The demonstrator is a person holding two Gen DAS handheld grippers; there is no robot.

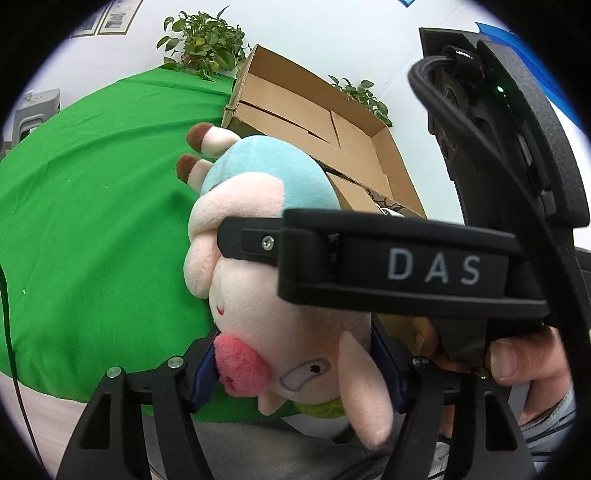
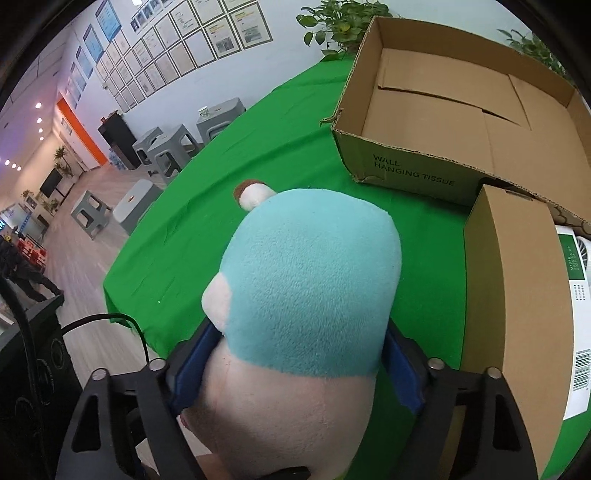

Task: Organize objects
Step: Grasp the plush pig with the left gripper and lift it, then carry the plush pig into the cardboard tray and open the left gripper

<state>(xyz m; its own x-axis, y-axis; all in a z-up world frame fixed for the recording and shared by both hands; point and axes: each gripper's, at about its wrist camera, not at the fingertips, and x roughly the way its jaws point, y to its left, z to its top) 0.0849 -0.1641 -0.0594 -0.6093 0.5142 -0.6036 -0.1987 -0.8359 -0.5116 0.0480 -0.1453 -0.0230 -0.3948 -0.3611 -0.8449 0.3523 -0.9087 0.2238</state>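
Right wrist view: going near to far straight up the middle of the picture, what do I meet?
right gripper, shut on the plush toy → bare green tablecloth → leafy plant against the wall. The open cardboard box sits off to the right of that line.

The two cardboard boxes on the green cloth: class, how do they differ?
The large cardboard box lies open and empty, printed "WALL HANGING TISSUE". The smaller box nearer the camera is closed, with a white-and-green label side. The large box is wider and shallower. Both are brown cardboard on the green cloth.
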